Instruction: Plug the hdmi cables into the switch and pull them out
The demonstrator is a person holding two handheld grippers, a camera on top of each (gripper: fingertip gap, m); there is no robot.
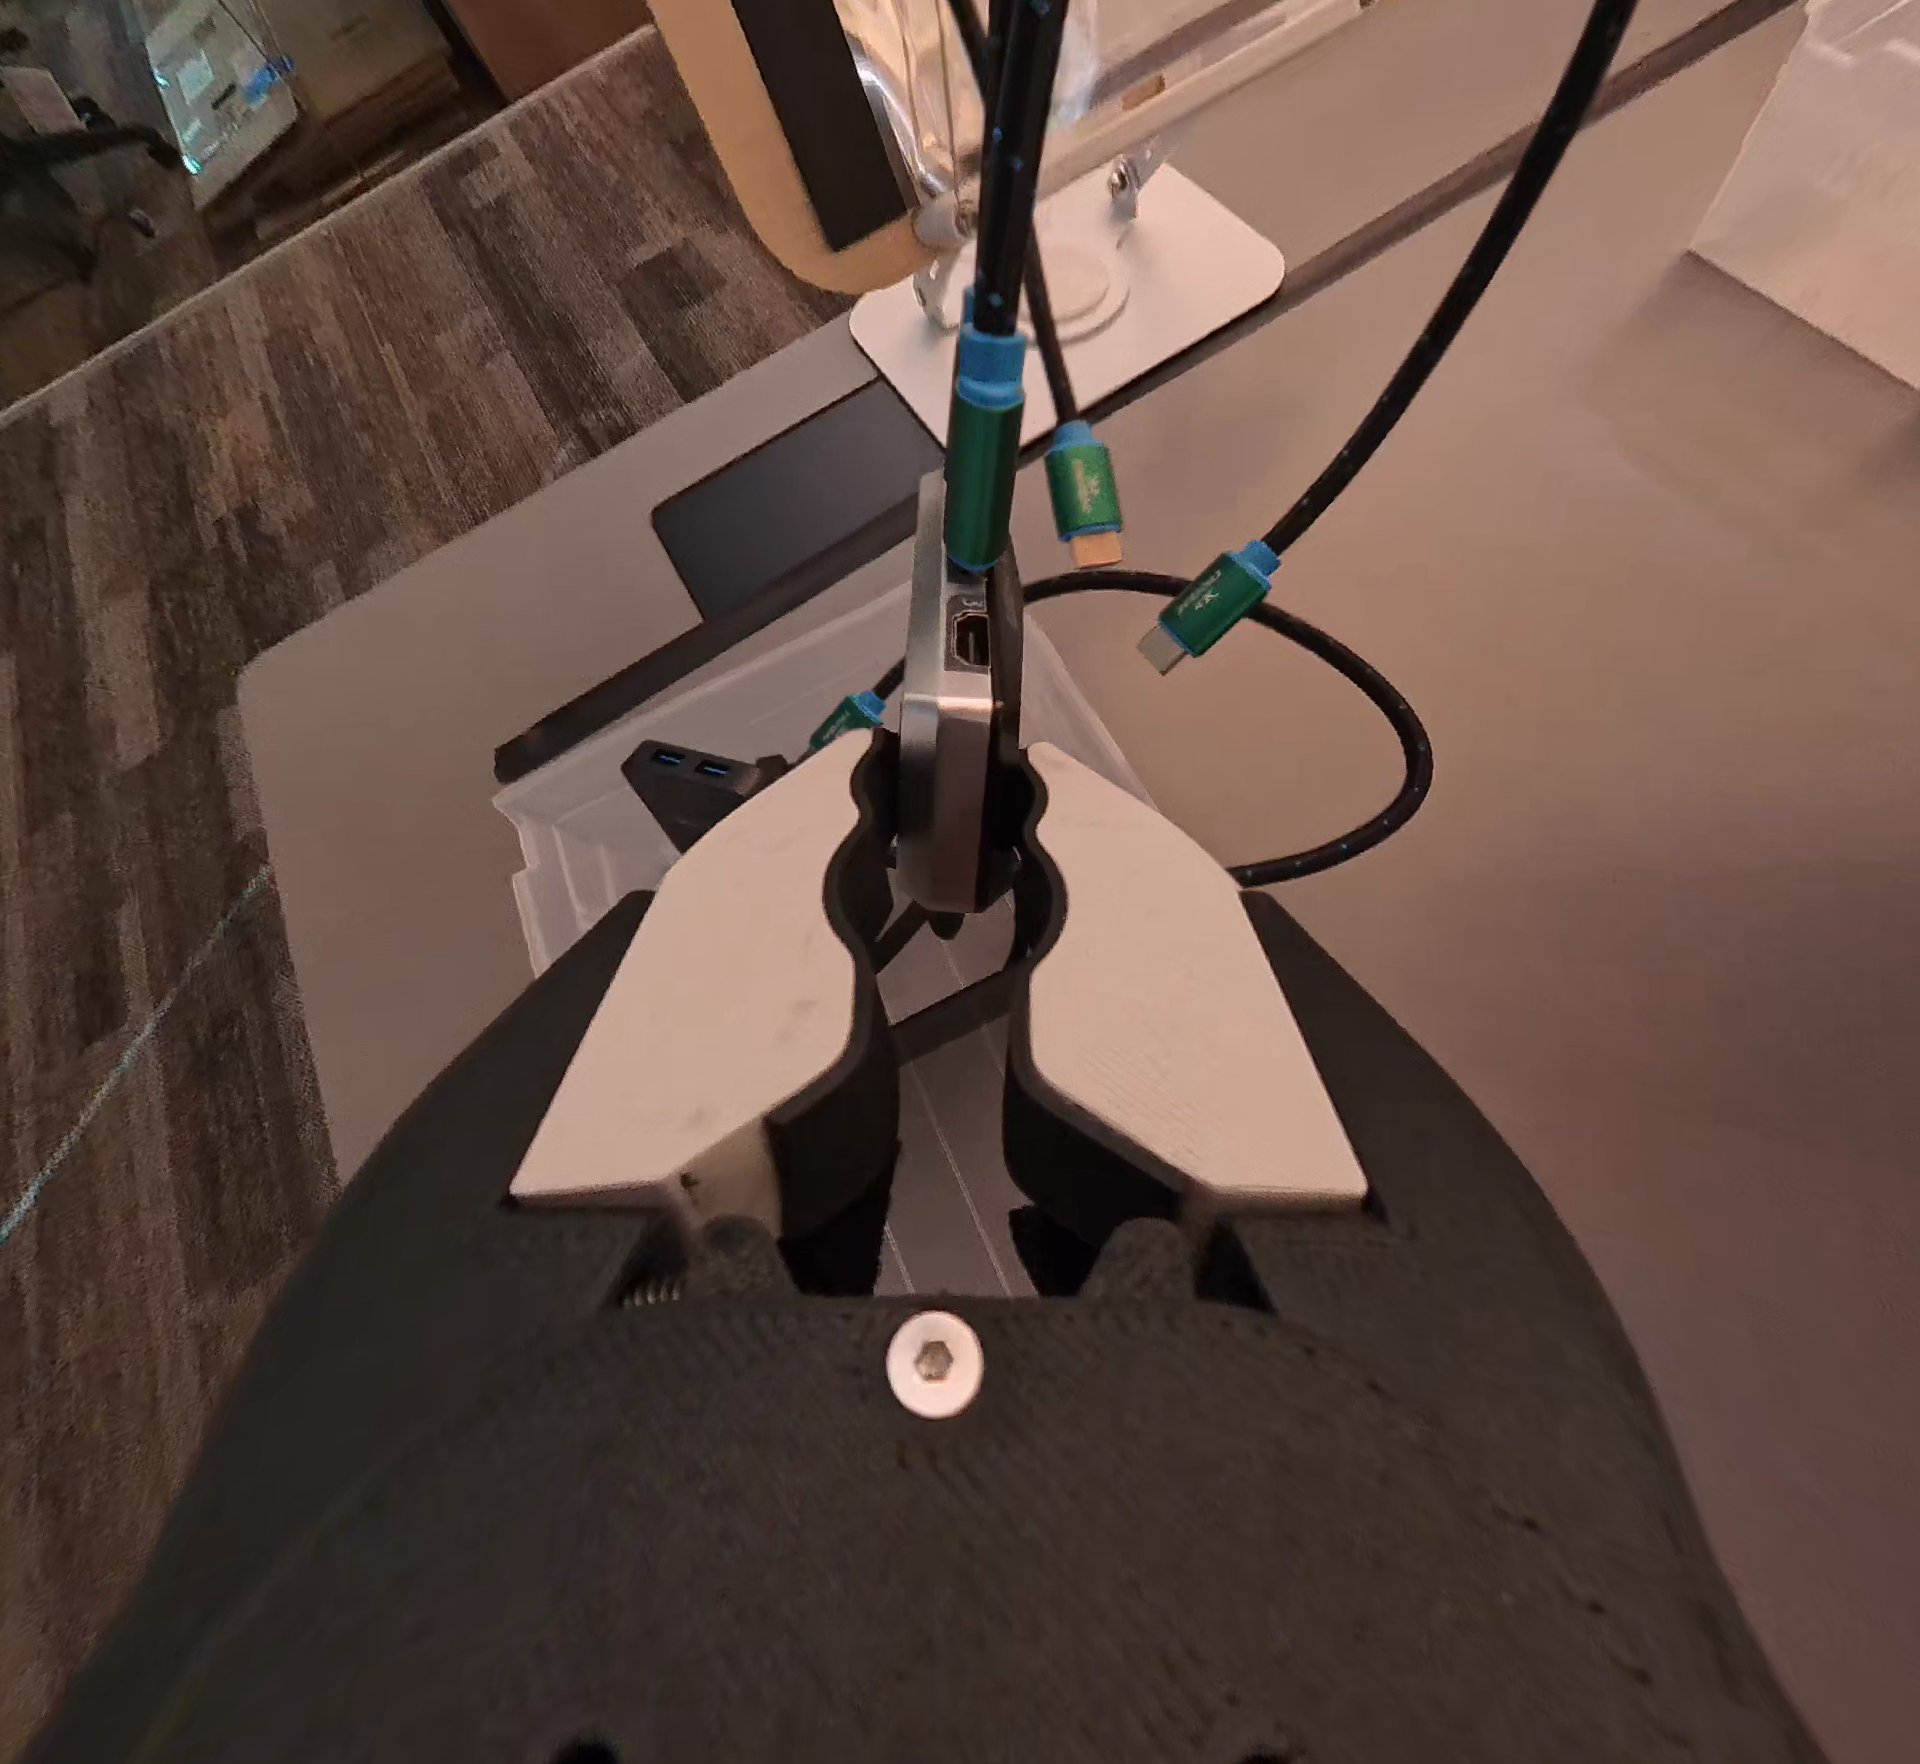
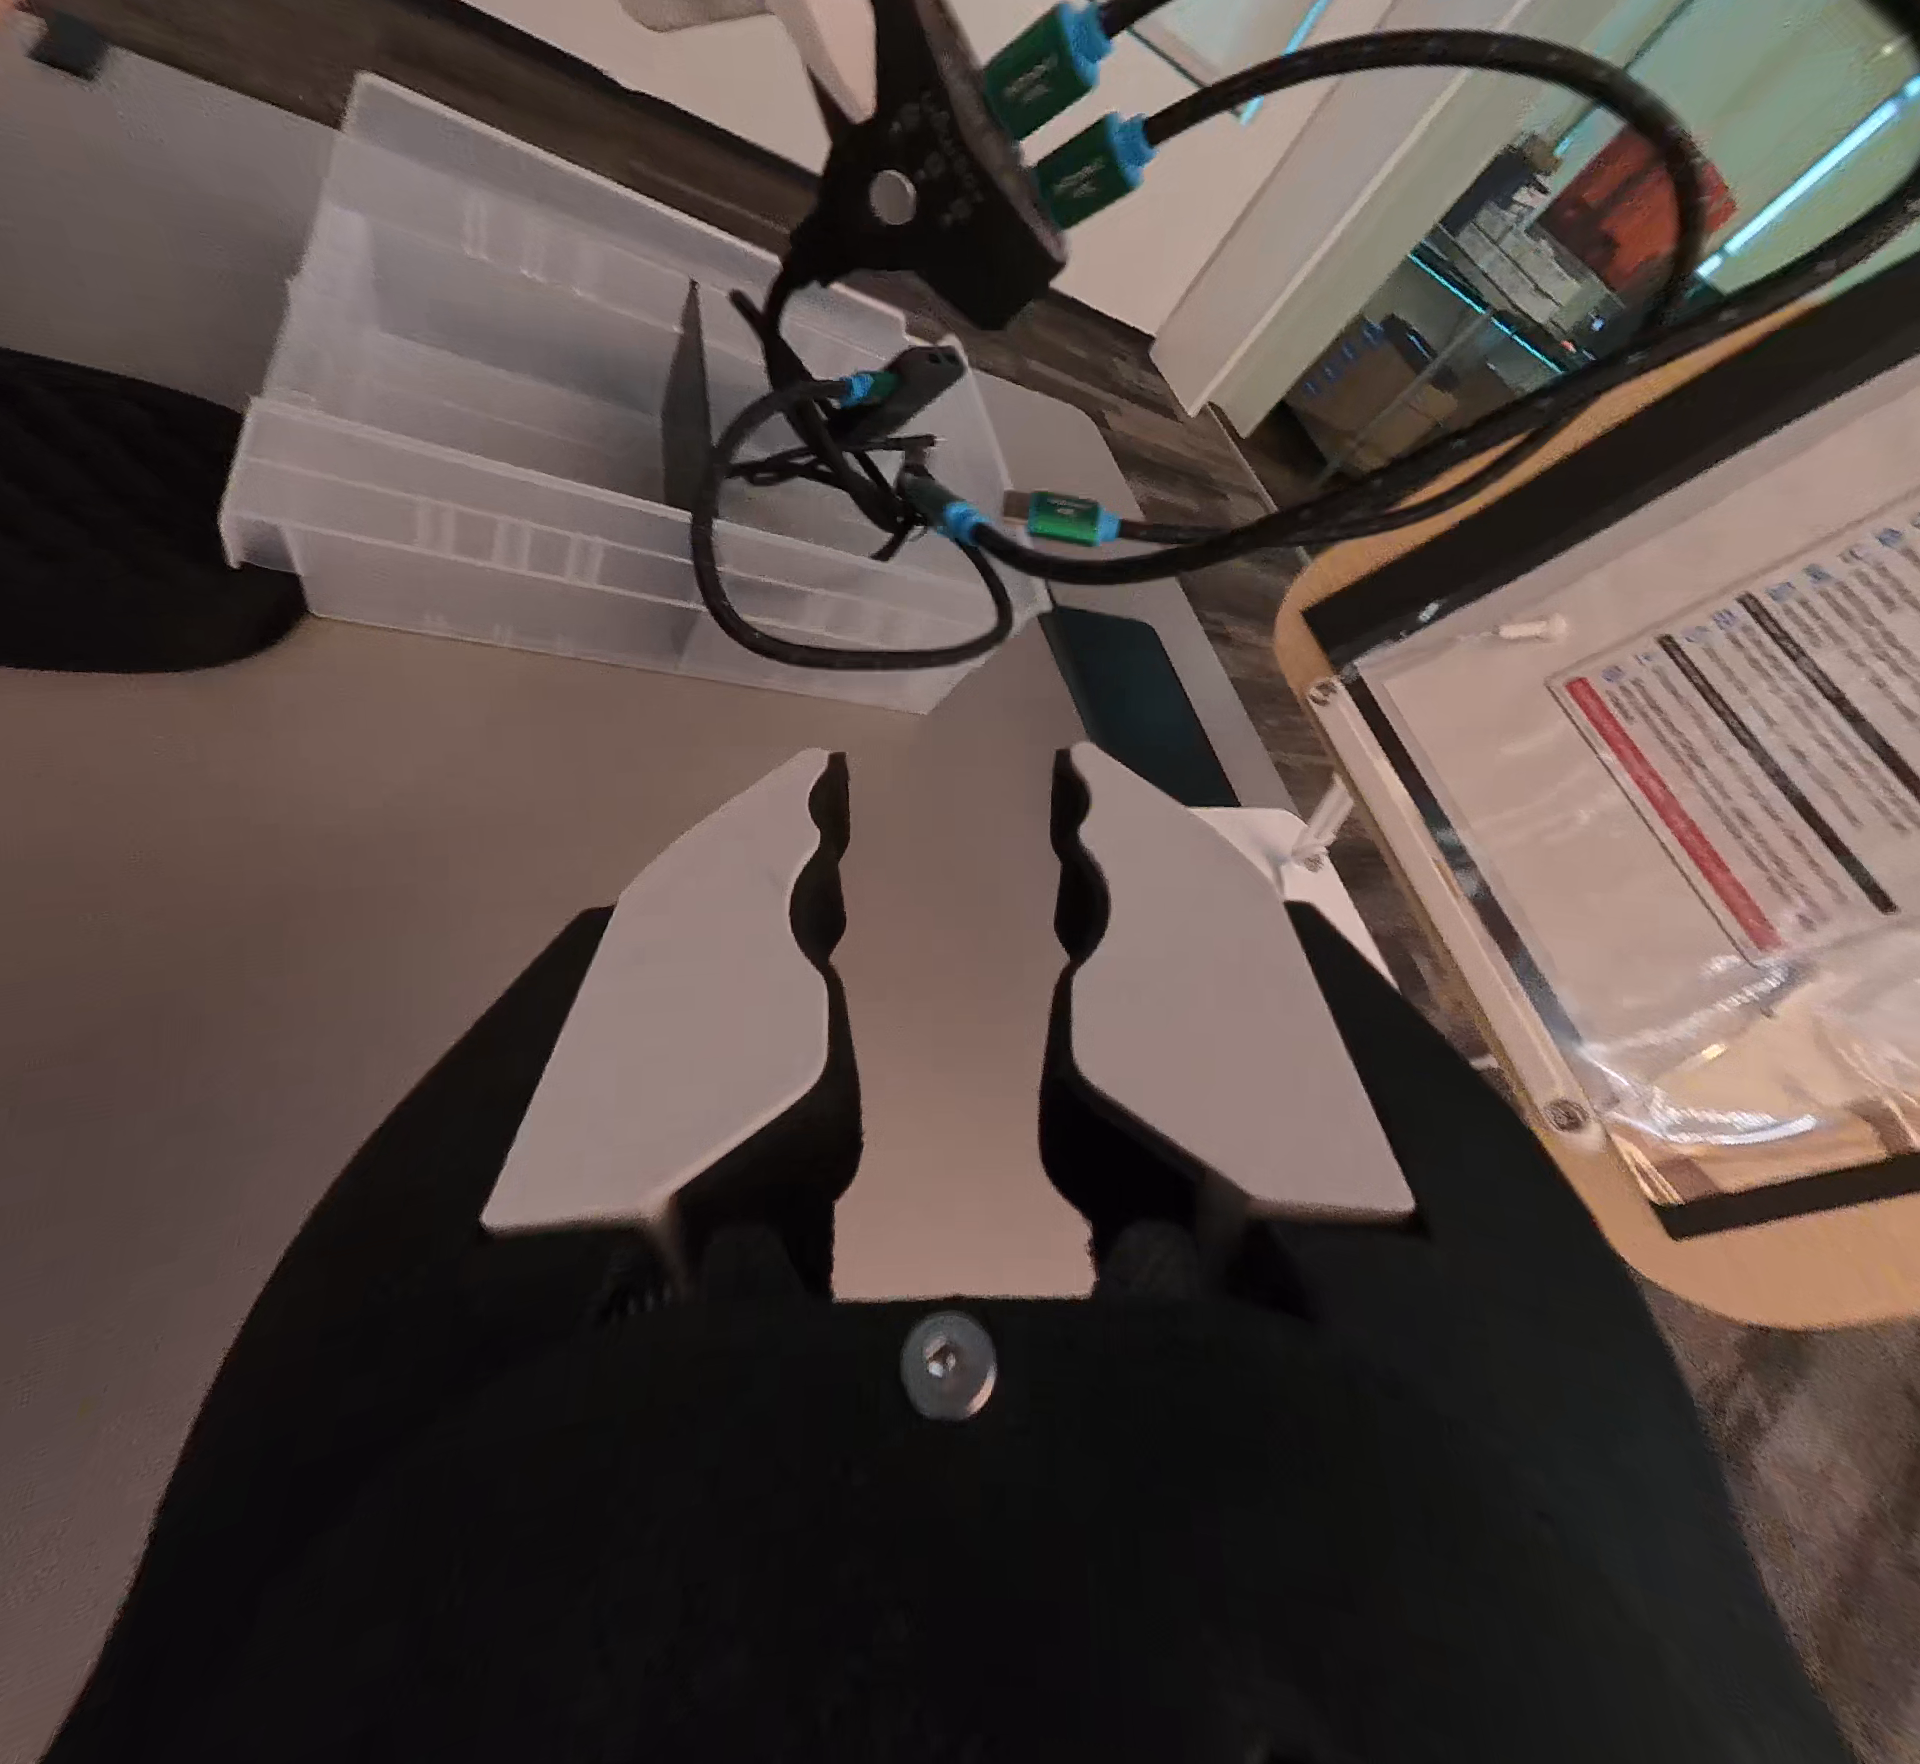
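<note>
My left gripper is shut on the grey HDMI switch and holds it edge-on above the table. A green plug with a blue collar sits in the switch's far end, and an empty port shows below it. Two loose green plugs hang beside it on black cables. In the right wrist view the switch carries two green plugs side by side. My right gripper is open and empty, low over the table and well short of the switch.
A clear plastic tray on the table holds a black hub and tangled cables; another green plug lies at its edge. A wood-framed display stand on a metal base stands close by. A black cable loop lies on the table.
</note>
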